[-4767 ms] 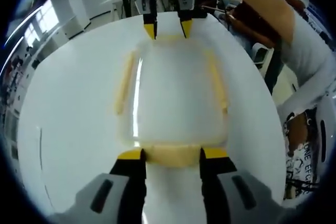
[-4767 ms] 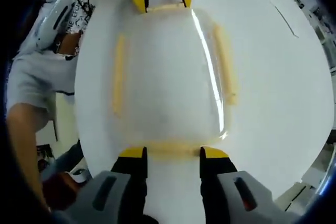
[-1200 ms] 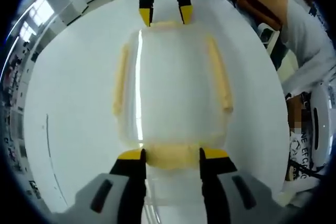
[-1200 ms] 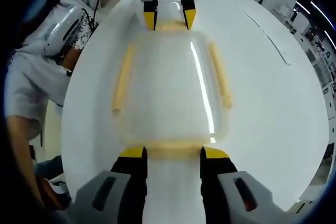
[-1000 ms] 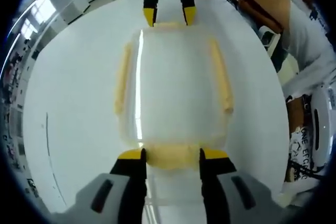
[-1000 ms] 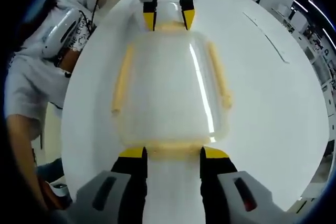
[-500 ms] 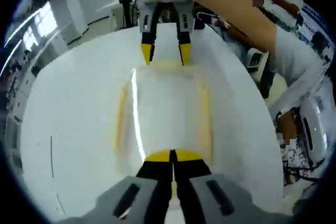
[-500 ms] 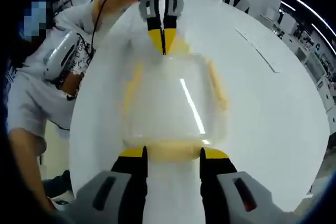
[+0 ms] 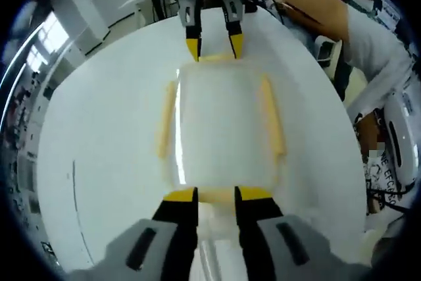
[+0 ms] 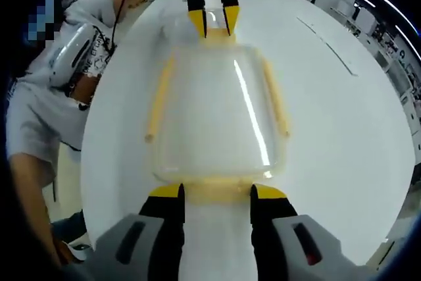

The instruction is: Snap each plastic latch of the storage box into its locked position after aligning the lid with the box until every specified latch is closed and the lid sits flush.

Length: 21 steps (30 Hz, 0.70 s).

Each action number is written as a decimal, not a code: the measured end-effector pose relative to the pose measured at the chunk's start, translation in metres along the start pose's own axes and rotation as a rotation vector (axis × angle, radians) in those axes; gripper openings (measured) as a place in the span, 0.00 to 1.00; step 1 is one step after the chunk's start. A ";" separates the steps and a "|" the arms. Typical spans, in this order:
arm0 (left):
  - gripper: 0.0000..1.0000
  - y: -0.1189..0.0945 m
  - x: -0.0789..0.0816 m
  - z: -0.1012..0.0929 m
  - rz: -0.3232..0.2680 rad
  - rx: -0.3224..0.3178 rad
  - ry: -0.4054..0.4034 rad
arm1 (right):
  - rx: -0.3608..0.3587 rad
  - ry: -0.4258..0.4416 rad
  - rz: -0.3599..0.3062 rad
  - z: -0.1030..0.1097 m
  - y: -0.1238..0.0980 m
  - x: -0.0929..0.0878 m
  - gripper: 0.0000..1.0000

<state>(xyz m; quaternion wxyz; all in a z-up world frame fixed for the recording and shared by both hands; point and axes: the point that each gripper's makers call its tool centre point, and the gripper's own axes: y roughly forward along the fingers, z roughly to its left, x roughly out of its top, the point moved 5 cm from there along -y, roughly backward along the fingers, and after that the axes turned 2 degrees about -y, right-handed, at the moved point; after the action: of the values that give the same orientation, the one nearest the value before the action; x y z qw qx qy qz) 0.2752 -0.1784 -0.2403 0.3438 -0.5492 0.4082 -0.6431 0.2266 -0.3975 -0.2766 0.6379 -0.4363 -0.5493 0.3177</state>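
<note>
Box: the clear plastic storage box with pale yellow latches lies flat near the middle of the round white table, with our two grippers at its opposite short ends.
Lid: it looks seated and lined up with the box; we cannot tell whether it is flush all round.
Long latches: the two yellow latch strips on the long sides lie along the box walls; whether they are snapped home we cannot tell.
End latches: in the left gripper view the near yellow end latch sits between our own jaws, and in the right gripper view the other end latch sits between that gripper's jaws.
Left gripper: half a second ago its jaws were pinched together over this latch; now they stand partly apart again, gripping nothing, with the latch lying in the gap.
Right gripper: jaws wide apart, tips beside its latch, holding nothing, much as a second ago.
Meaning: we judge the left-end latch has just been squeezed, probably shut; the right-end latch seems next.
Surroundings: a person in a white shirt stands at the table's edge.
</note>
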 end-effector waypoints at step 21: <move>0.49 0.018 0.001 0.002 0.080 -0.029 0.078 | -0.013 0.022 0.044 0.016 -0.013 -0.024 0.38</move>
<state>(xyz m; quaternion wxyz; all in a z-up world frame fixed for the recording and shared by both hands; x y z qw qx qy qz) 0.2771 -0.1877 -0.2558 0.3449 -0.5118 0.4522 -0.6439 0.2050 -0.4209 -0.2745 0.6339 -0.4558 -0.5347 0.3232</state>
